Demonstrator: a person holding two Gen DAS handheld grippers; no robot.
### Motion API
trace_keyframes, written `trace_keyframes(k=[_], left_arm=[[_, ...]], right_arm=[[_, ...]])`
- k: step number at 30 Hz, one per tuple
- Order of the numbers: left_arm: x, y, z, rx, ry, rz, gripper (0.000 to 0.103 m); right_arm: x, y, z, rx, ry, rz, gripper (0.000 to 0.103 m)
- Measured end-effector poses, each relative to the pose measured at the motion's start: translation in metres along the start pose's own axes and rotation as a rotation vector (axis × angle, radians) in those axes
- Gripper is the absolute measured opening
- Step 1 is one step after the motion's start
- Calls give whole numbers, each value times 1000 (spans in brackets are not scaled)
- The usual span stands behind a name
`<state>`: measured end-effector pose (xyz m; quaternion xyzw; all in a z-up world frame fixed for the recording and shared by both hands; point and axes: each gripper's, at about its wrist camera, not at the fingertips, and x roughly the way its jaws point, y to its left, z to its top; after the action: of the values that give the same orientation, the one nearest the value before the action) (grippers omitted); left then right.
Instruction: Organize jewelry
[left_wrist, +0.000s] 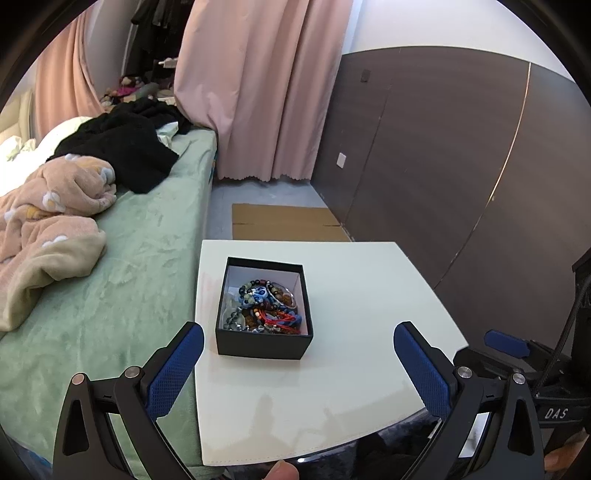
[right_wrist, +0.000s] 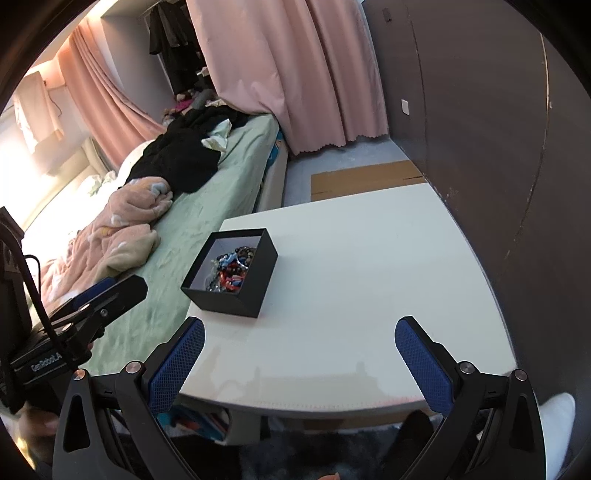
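**Two open grippers above a white table with a box of jewelry**

Nearest the left wrist camera, the left gripper (left_wrist: 298, 345) stands with its blue pads spread wide and nothing between them. Beside it on the right, the right gripper (right_wrist: 300, 341) is equally wide open and empty. Both hover over the near edge of a white table (left_wrist: 362, 295).

Just beyond the left gripper's fingertips, toward the table's left side, sits an open black box (left_wrist: 264, 345). Tangled jewelry (left_wrist: 264, 306) fills it: dark bead bracelets, red and blue cords. Neither gripper touches the box, and no object lies between them and it.

Left of the table runs a green bed (left_wrist: 147, 258) with a pink blanket (left_wrist: 48, 229) and black clothing (left_wrist: 122, 147). Farther off, flattened cardboard (left_wrist: 284, 221) lies on the floor, then pink curtains (left_wrist: 266, 92) and a dark wall (left_wrist: 461, 166).
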<state>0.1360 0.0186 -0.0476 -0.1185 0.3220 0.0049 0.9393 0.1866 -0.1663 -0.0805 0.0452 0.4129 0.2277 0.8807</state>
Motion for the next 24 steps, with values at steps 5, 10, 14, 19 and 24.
trace_keyframes(k=[5,10,14,19,24], left_arm=[[-5,1,2,-6,-15,0,103],[-8,-1,2,2,-24,-2,103],[-10,-1,3,10,-28,-1,103],[-13,-1,5,15,-40,0,103],[-14,-2,5,24,-39,-7,103]], right_arm=[[-11,3,-2,-2,1,-2,103],[-17,1,-2,14,-3,-8,103],[-20,3,-2,18,-7,-24,103],[-23,2,-3,33,3,-38,103],[-32,1,-3,41,-11,-48,103]])
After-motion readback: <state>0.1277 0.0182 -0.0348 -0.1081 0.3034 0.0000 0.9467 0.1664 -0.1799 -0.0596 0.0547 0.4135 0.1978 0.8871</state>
